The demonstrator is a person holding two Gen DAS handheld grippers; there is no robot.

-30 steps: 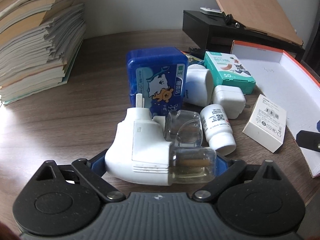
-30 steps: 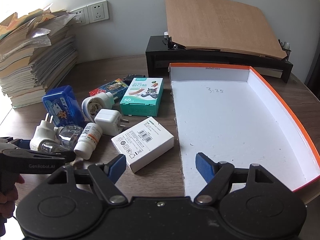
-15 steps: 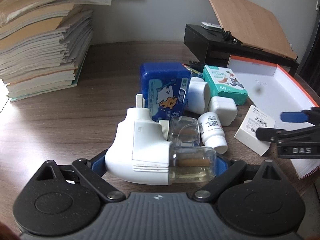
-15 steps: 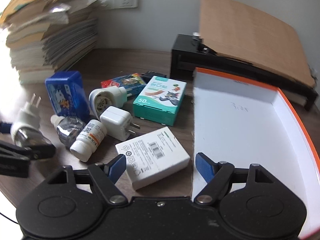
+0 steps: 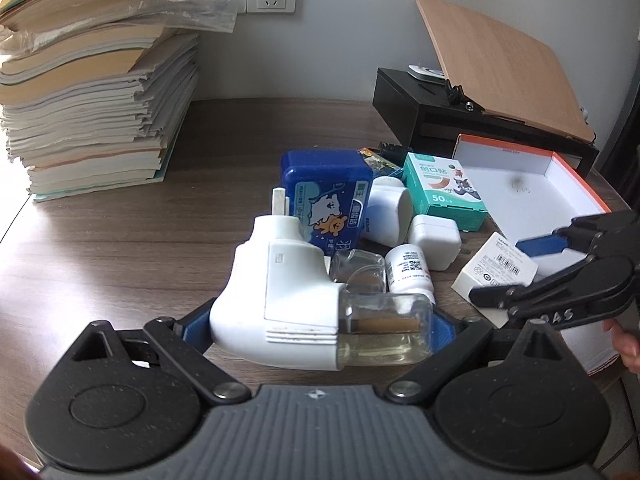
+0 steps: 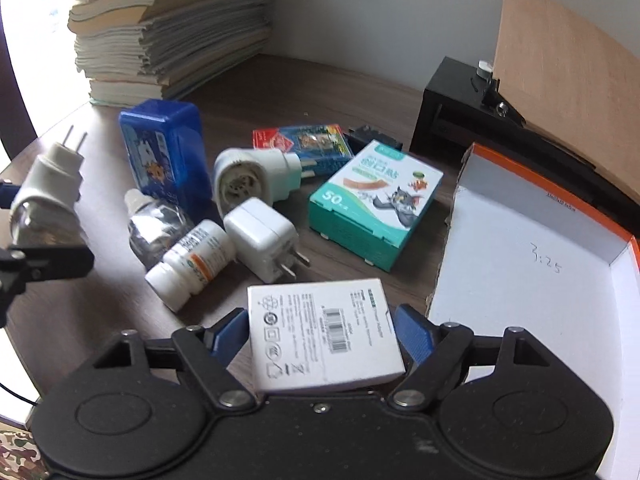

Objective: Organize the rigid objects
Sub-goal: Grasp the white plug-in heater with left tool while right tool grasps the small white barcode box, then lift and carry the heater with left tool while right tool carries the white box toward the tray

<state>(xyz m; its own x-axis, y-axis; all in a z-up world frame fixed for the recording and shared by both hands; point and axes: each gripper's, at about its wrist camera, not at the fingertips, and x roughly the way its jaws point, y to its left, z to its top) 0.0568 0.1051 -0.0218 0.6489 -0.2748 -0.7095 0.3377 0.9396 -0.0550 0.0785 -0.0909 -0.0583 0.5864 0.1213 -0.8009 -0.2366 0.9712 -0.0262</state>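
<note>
Dark wood-grain table (image 5: 120, 248) fills both views, with a tall stack of papers (image 5: 92, 92) against the wall behind it and an open white tray with an orange rim (image 6: 536, 264) as the landmark here. Left of the tray lies a loose cluster: a teal bandage box (image 6: 376, 204), a white plug adapter (image 6: 264, 244), a small pill bottle (image 6: 192, 260), a clear refill bottle (image 6: 156, 228), a blue case (image 6: 164, 156) and a round white plug-in (image 6: 252, 176).

The left gripper (image 5: 320, 328), well left of the tray, is clamped on a white mosquito-repellent plug (image 5: 280, 300) with its amber bottle, blue pads pressing both ends; it looks lifted clear of the table.

The right gripper (image 6: 320, 336) sits just left of the tray's near corner. Its jaws are opening to their widest, with a white barcode box (image 6: 324, 340) lying between the blue pads. Small gaps seem to show on both sides, so the box is framed, not gripped.

Risks, as I judge them: the box sits slightly skewed between the pads, so a close could catch a corner and spin it away or push it into the adapter. The plug is gripped end to end on a smooth bottle, which could slip or twist out on the way to the tray. The tray's wall could also snag either load if carried low.
</note>
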